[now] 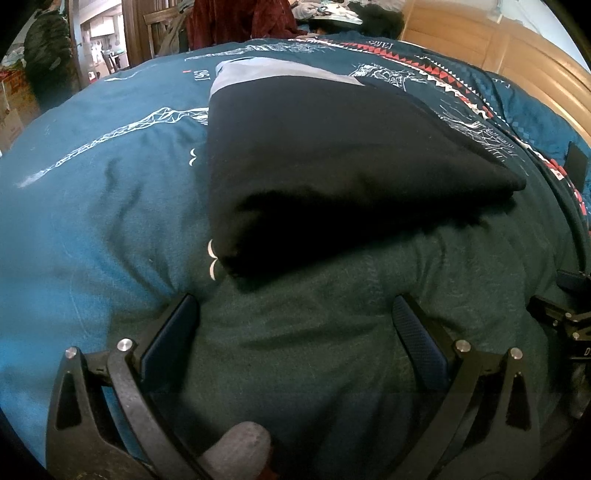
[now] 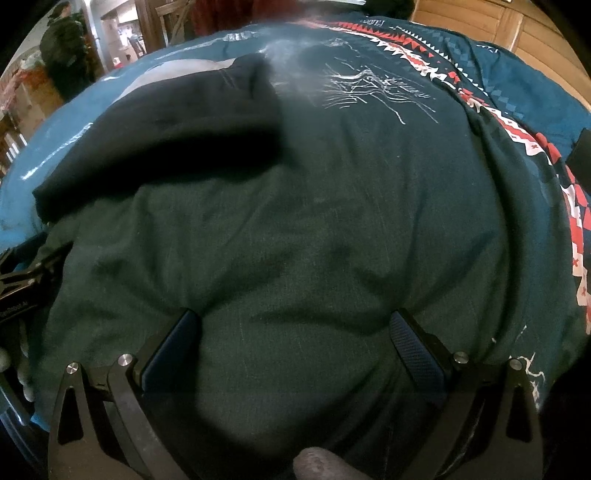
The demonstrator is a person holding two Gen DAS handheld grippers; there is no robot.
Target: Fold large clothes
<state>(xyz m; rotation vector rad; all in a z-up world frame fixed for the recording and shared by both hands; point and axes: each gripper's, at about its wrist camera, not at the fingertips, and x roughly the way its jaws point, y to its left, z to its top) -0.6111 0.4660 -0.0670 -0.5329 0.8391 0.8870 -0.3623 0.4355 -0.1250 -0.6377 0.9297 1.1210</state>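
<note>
A black garment point(image 1: 332, 166) lies folded into a thick flat pack on the bed, with a pale grey-blue panel point(image 1: 280, 75) at its far end. My left gripper point(image 1: 295, 300) is open just short of the pack's near corner, its fingertips resting on the teal bed cover point(image 1: 92, 229) with nothing between them. In the right wrist view the same black garment point(image 2: 166, 140) lies up and to the left. My right gripper point(image 2: 295, 314) is open too, pressing into bare bed cover point(image 2: 332, 221) well apart from the garment.
Each gripper's black frame shows at the edge of the other's view: right gripper frame point(image 1: 565, 325), left gripper frame point(image 2: 22, 273). A wooden headboard point(image 1: 498, 48) runs along the right. A dark red cloth point(image 1: 240, 18) is piled beyond the bed. A person point(image 2: 62, 48) stands far left.
</note>
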